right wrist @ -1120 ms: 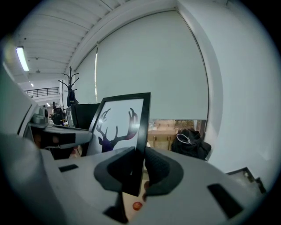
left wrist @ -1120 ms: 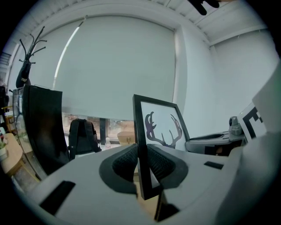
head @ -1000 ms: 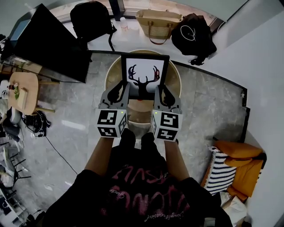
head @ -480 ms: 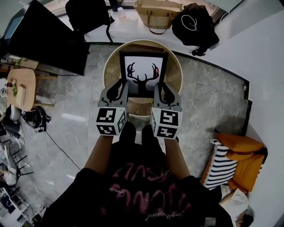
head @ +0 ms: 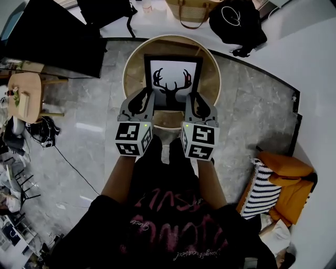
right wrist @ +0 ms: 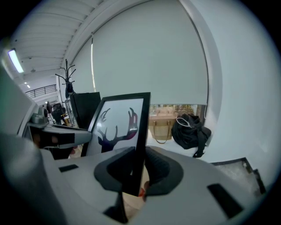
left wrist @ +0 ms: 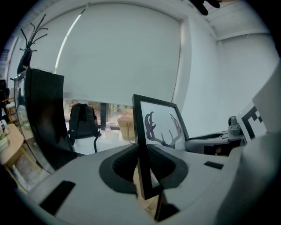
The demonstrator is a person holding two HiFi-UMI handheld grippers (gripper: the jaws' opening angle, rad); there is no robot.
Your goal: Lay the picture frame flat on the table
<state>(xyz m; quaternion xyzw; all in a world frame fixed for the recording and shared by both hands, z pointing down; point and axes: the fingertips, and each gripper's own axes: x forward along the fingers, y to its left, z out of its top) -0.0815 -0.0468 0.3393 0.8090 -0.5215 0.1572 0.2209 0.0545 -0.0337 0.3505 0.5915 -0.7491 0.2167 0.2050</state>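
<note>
A black picture frame (head: 172, 84) with a deer-antler silhouette on white is held over a round wooden table (head: 212, 73). My left gripper (head: 140, 101) is shut on the frame's left edge and my right gripper (head: 195, 103) is shut on its right edge. In the left gripper view the frame (left wrist: 160, 127) stands edge-on between the dark pads, with the left gripper (left wrist: 142, 165) clamped on its border. In the right gripper view the frame (right wrist: 118, 123) rises upright from the right gripper (right wrist: 136, 169). Whether its lower edge touches the table is hidden.
A black backpack (head: 107, 8), a straw bag (head: 191, 10) and a black bag (head: 236, 23) lie on the floor beyond the table. A large black panel (head: 52, 37) stands far left, above a small wooden side table (head: 26, 97). Orange and striped cushions (head: 278, 181) lie right.
Both grippers keep their hold on the frame. In the head view more of the table top now shows beyond the frame's upper edge, and the whole scene has shifted upward.
</note>
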